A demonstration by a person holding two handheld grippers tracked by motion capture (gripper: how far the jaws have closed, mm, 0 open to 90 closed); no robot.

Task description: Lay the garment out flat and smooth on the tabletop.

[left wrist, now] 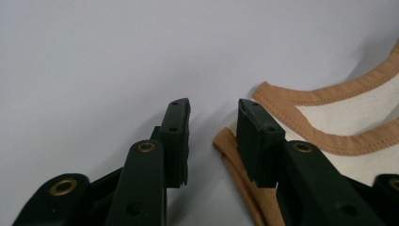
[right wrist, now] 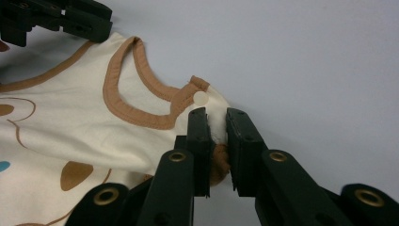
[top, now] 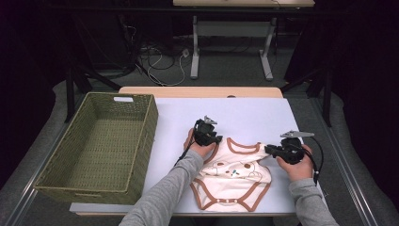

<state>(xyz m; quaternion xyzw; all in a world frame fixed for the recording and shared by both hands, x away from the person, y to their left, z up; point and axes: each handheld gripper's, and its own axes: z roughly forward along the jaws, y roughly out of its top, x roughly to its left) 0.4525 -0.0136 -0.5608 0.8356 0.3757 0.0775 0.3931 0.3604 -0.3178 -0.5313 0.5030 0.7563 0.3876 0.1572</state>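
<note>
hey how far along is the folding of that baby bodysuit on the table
Partly done: one side of the bodysuit looks folded over its front. In hand: the right tool pinches a shoulder, while the left tool stands open beside the other. The basket holds nothing yet, so finishing and probably binning remain.

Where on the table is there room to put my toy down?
The far strip of the white table, beyond the baby bodysuit, is bare. So is the strip between the woven basket and the bodysuit, though a grey sleeve crosses it. Around the bodysuit it is crowded: the left gripper and right gripper work there.
</note>
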